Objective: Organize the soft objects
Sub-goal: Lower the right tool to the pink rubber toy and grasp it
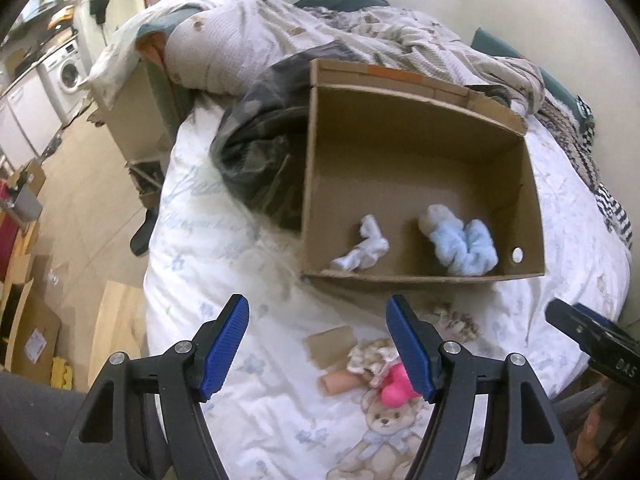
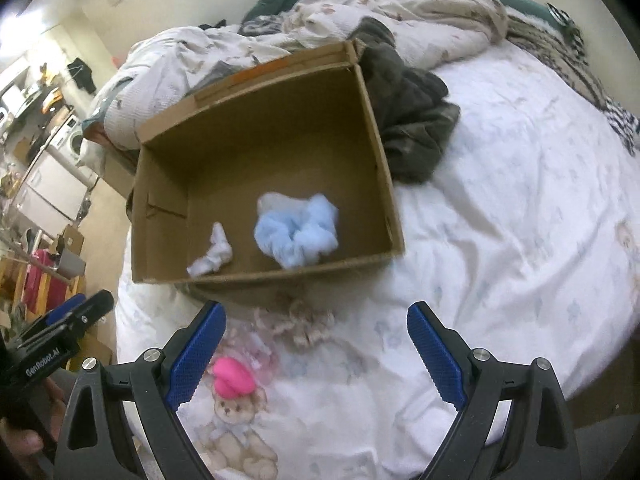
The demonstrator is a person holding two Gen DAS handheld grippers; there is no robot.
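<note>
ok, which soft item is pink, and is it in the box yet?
The pink plush, lying on the bedsheet outside the cardboard box; the boxed items are white and light blue.

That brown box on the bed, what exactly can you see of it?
The cardboard box is plain brown corrugated card, open at the top, with its far flap standing up and an orange strip along that edge. One side wall has a small round hole. It sits on the white bedsheet, with dark clothing against one side. Inside lie a fluffy light-blue item and a crumpled white sock, apart from each other; most of the floor is bare.
</note>
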